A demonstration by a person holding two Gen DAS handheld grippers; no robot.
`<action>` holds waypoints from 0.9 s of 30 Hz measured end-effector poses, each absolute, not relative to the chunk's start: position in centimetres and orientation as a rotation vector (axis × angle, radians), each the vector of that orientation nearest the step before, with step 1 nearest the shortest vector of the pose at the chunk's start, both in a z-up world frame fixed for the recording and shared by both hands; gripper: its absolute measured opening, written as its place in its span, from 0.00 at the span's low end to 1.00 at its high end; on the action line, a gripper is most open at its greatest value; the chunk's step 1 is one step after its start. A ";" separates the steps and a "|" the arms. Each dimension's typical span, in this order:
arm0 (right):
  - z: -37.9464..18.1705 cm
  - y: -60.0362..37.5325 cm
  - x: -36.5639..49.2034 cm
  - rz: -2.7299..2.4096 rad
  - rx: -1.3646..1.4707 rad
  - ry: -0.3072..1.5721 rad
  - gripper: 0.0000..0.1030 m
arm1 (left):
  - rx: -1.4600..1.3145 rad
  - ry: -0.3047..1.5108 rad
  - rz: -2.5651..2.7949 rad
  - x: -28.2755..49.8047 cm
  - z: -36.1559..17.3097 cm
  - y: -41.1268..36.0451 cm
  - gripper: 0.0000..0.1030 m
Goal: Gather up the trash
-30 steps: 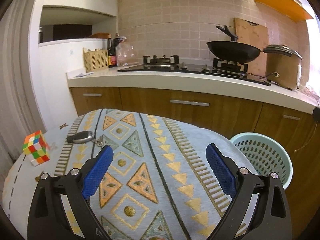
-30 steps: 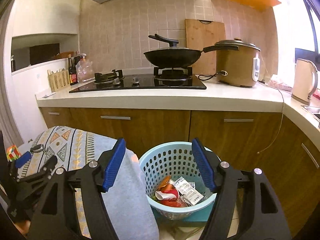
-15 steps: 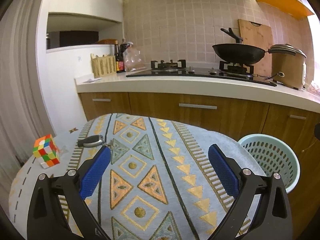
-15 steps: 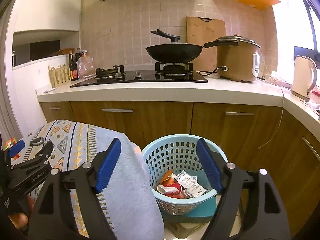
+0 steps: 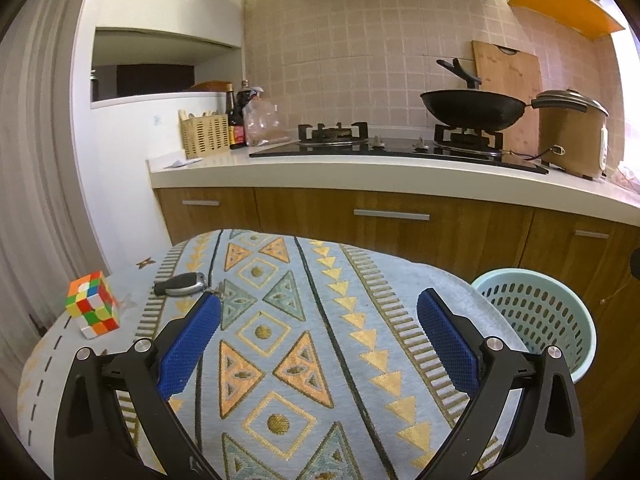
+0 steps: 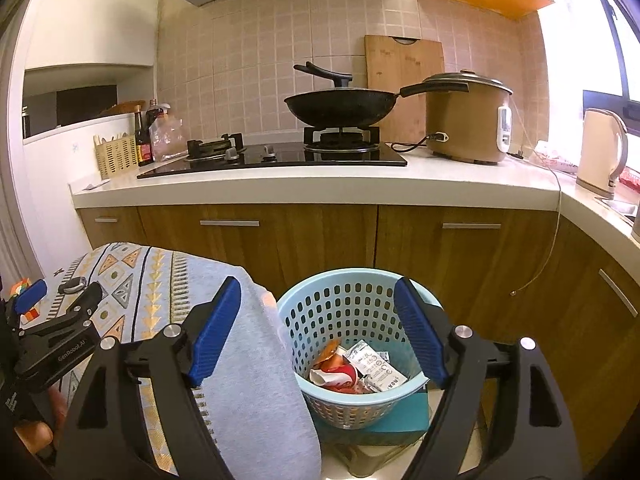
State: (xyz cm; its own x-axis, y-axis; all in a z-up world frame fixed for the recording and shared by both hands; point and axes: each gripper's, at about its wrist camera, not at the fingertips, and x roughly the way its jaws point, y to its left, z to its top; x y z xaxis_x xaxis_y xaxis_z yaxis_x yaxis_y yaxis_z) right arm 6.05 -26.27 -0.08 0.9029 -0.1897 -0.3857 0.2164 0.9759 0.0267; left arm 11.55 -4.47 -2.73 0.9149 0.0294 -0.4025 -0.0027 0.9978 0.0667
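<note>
Apparently nearly done, wrappers (image 6: 362, 368) lie in the basket (image 6: 320, 312) at 6 o'clock below the spread, empty right hand-held gripper (image 6: 318, 330), with no trash visible elsewhere.

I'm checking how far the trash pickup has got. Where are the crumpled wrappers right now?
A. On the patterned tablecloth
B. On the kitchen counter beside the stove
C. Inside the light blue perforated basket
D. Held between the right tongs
C: in the right wrist view the wrappers lie at the bottom of the light blue basket, while the right tongs stand open above it with nothing between them.
</note>
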 end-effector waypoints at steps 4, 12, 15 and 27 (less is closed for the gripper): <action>-0.2 -26.3 6.2 -0.208 0.077 0.397 0.75 | 0.063 0.417 0.014 11.7 -2.7 -4.4 0.92; -0.3 -26.4 6.2 -0.218 0.081 0.399 0.78 | 0.085 0.388 0.023 11.0 -2.5 -4.8 0.92; -0.4 -26.5 6.2 -0.221 0.085 0.401 0.78 | 0.083 0.394 0.014 11.0 -2.5 -4.8 0.92; -0.6 -26.4 6.2 -0.229 0.080 0.403 0.79 | 0.048 0.406 0.002 11.2 -2.4 -4.1 0.92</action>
